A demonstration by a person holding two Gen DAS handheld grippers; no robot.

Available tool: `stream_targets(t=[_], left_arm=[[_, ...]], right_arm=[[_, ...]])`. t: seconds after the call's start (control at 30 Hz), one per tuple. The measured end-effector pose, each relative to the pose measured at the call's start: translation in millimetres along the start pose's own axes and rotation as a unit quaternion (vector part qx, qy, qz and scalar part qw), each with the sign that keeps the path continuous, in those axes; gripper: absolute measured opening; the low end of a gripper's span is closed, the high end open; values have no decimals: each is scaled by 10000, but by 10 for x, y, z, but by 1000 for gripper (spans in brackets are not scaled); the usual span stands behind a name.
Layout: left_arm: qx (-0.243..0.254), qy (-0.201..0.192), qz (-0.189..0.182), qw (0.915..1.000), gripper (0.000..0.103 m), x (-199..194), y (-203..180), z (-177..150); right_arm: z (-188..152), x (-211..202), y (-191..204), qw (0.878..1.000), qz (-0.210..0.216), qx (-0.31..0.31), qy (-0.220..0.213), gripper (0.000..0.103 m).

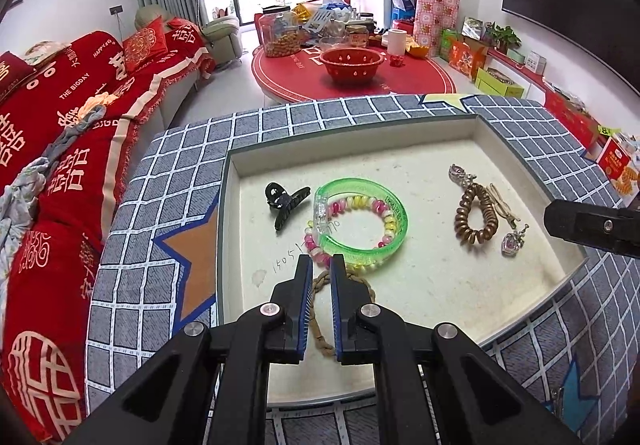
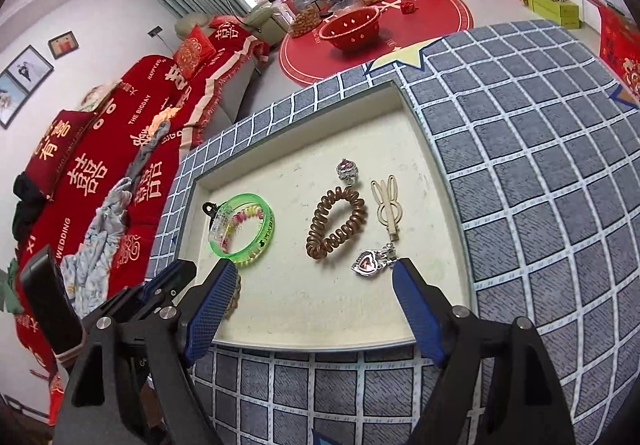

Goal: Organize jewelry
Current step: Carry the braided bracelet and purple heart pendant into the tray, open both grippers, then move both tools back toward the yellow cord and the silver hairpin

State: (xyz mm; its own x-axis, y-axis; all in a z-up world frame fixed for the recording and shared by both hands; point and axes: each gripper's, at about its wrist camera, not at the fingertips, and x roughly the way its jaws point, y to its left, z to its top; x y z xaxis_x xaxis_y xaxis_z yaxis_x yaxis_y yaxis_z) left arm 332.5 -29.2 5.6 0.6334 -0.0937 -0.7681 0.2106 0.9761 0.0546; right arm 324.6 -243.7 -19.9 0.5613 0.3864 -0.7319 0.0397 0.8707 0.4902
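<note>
A shallow cream tray lies on a grey checked cloth. It holds a black claw clip, a green bangle around a pink and yellow bead bracelet, a brown coil hair tie, a cream rabbit clip, two jewelled charms and a braided brown cord. My left gripper hovers over the cord, jaws nearly closed with a narrow gap, empty. My right gripper is open wide above the tray's near edge, beside the heart charm.
The checked cloth covers a raised surface. A sofa with red covers is at the left. A round red table with a red colander and jars stands beyond. Boxes line the right wall.
</note>
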Motion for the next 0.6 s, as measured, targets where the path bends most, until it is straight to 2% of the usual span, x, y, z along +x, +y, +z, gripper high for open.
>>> stream_targets(t=[0.03, 0.07, 0.1, 0.17, 0.23, 0.3, 0.5, 0.6], left_arm=[[-11, -8, -10, 10000, 59, -11, 1, 6], [-26, -9, -16, 10000, 93, -22, 6, 10], [-106, -125, 46, 9999, 103, -64, 19, 6], [-115, -349, 75, 9993, 103, -120, 19, 11], [-89, -328, 21, 9994, 103, -107, 10, 12], [-91, -365, 97, 9992, 103, -117, 9, 7], [-168, -386, 121, 9990, 103, -184, 63, -51], [-246, -387, 91, 9989, 103, -321, 84, -134]], right_arm=[[-1, -19, 5, 10000, -35, -26, -20, 92], [-7, -36, 5, 10000, -41, -38, -45, 95], [-13, -69, 5, 9999, -41, -39, -100, 95], [-19, -122, -9, 9999, 5, 4, -152, 95], [-19, -176, -26, 9997, 17, 53, -227, 95], [-24, -235, -30, 9994, 7, 48, -328, 103], [-126, -521, 31, 9961, -105, -103, -865, 103], [-186, -656, 60, 9951, -123, -151, -970, 103]])
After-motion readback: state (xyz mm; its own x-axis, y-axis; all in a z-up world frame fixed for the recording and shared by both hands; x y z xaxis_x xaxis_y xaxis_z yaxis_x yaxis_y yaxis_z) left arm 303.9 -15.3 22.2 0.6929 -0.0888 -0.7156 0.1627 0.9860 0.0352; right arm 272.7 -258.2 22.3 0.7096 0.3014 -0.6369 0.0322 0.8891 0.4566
